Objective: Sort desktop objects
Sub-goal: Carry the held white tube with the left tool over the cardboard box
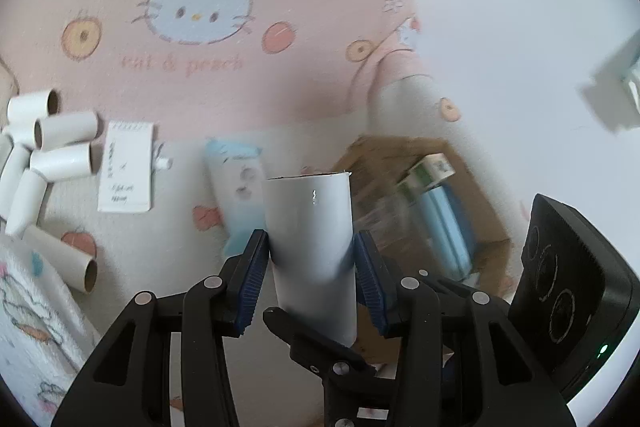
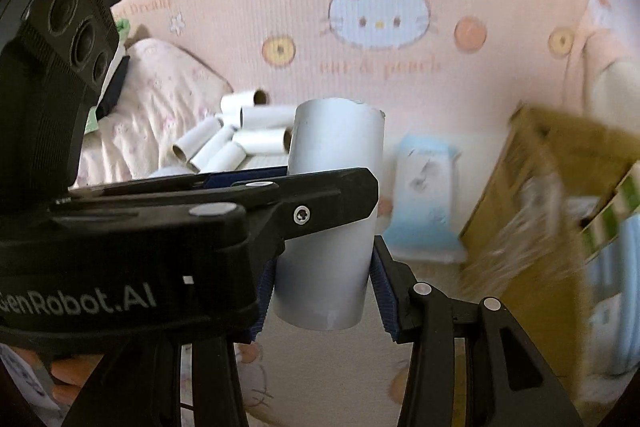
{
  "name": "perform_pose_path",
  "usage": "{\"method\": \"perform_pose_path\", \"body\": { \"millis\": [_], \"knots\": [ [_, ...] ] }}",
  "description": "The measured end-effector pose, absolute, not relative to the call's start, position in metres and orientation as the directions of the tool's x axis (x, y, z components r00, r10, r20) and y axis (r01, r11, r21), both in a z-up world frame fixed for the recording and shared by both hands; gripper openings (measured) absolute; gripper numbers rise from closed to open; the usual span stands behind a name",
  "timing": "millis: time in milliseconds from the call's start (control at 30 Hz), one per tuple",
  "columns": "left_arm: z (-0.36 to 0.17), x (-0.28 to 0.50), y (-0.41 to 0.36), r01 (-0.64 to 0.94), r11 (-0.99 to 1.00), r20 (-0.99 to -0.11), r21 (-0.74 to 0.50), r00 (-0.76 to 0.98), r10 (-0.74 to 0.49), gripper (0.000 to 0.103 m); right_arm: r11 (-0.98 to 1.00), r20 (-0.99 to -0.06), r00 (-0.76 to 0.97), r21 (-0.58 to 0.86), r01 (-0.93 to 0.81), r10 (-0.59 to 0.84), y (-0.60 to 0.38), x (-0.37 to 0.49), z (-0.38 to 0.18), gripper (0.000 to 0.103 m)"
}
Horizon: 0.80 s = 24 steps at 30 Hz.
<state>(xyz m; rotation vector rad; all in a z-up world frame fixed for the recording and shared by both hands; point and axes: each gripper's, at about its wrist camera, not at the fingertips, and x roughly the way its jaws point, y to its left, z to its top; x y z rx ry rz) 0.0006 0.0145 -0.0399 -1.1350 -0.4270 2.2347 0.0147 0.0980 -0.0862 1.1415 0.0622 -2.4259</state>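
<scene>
A white paper roll tube [image 1: 310, 239] stands upright between both grippers. My left gripper [image 1: 310, 267] is shut on it, blue pads against its sides. In the right wrist view the same tube [image 2: 332, 215] sits between my right gripper's [image 2: 320, 287] blue pads as well, with the left gripper's black finger [image 2: 280, 199] crossing in front. A brown cardboard box [image 1: 424, 163] holding green-white and blue packs lies to the right; it also shows in the right wrist view [image 2: 532, 195].
A pile of white tubes [image 1: 44, 147] lies at the left, seen too in the right wrist view [image 2: 236, 139]. A white notepad [image 1: 126, 167] and a blue-white pouch [image 1: 236, 187] lie on the pink cat-print bedding [image 1: 200, 7]. A patterned cloth [image 1: 28, 307] is at lower left.
</scene>
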Motion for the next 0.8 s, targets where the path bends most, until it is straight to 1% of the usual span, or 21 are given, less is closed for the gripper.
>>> {"method": "perform_pose_path", "body": {
  "millis": [167,267,367,533,667,800],
  "knots": [
    [-0.018,0.003,0.037,-0.404,-0.763,-0.605,-0.505,-0.465,0.647,0.048,-0.903,-0.708,-0.604,0.113,0.414,-0.366,0.113,0.017,-0.065,0.043],
    [-0.005,0.009,0.049,-0.431,-0.749,-0.578,-0.503,-0.476,0.662,0.047,-0.910,-0.696,-0.631,0.078,0.408,-0.343,0.124,0.021,-0.055,0.043],
    [0.000,0.013,0.062,-0.456,-0.748,-0.573,-0.483,-0.482,0.663,0.047,-0.911,-0.677,-0.653,0.063,0.408,-0.339,0.136,0.024,-0.047,0.043],
    [0.009,0.014,0.092,-0.504,-0.743,-0.596,-0.441,-0.454,0.662,0.047,-0.923,-0.663,-0.663,0.116,0.368,-0.348,0.162,0.027,-0.041,0.043],
    [0.015,0.013,0.120,-0.542,-0.725,-0.609,-0.425,-0.421,0.672,0.047,-0.938,-0.666,-0.674,0.123,0.324,-0.321,0.186,0.028,-0.037,0.043],
    [0.017,0.005,0.152,-0.545,-0.707,-0.637,-0.450,-0.358,0.682,0.047,-0.952,-0.682,-0.674,0.119,0.283,-0.286,0.212,0.027,-0.031,0.043]
  ]
}}
